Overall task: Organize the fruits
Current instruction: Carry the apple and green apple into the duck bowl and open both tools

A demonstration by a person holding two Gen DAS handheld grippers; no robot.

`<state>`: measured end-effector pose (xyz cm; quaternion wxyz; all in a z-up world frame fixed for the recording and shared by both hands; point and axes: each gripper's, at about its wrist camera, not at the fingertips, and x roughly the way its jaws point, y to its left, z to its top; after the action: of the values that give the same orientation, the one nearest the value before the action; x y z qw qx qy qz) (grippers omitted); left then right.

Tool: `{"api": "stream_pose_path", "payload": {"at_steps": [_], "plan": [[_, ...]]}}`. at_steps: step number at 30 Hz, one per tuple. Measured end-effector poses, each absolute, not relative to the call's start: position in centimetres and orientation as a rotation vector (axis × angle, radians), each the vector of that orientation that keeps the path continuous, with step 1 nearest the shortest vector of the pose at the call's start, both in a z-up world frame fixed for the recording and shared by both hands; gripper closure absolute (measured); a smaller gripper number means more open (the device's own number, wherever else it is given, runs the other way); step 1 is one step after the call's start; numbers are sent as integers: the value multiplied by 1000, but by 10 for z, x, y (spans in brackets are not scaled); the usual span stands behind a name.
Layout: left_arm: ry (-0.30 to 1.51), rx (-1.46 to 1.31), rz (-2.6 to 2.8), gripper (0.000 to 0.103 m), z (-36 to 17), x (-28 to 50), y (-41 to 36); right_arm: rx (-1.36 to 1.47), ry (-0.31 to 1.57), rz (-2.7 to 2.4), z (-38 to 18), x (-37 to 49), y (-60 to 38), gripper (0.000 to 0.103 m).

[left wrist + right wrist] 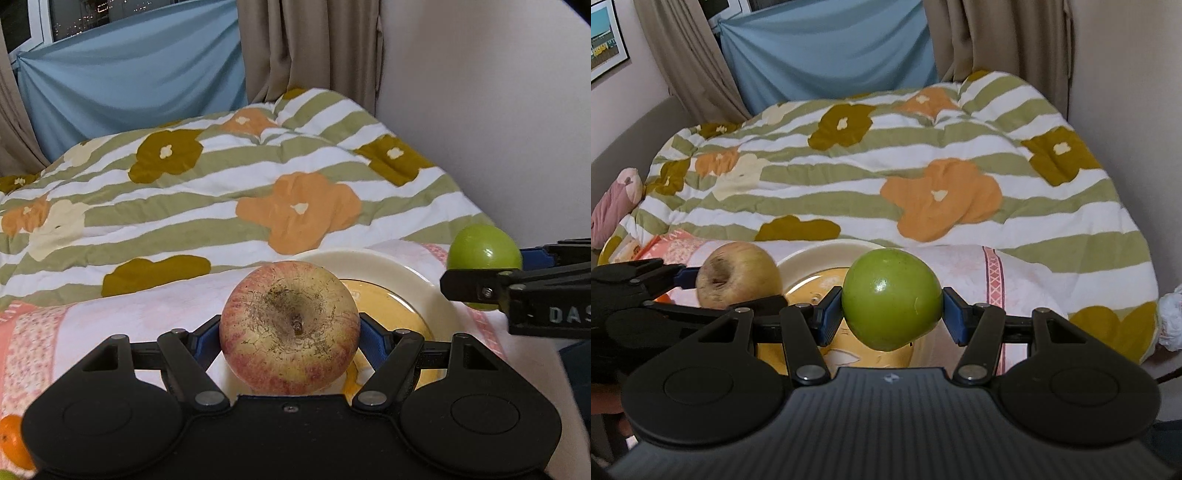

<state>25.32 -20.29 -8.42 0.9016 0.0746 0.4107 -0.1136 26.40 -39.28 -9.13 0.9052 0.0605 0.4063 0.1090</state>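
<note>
The left gripper point(290, 332) clamped the red apple point(290, 326); the right gripper point(891, 314), at its three o'clock, clamped the green apple point(891, 297). Both fruits appeared firm, smooth and bruisable, best gripped across the widest part.

A home bedroom: bed under a green-striped, flower-print quilt point(886, 177), beige curtains point(990, 40) at twelve o'clock.

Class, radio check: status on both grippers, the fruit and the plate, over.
Left gripper shut on red apple. Right gripper shut on green apple. Both above plate; nothing blocking.
</note>
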Motion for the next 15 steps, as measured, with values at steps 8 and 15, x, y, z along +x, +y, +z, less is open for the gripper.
{"api": "stream_pose_path", "payload": {"at_steps": [8,15], "plan": [[895,188,-207,25,-114,282,-220,130,883,253,-114,286,-400,32],[864,223,-191,17,-110,282,-227,130,890,271,-114,295,-406,32]]}}
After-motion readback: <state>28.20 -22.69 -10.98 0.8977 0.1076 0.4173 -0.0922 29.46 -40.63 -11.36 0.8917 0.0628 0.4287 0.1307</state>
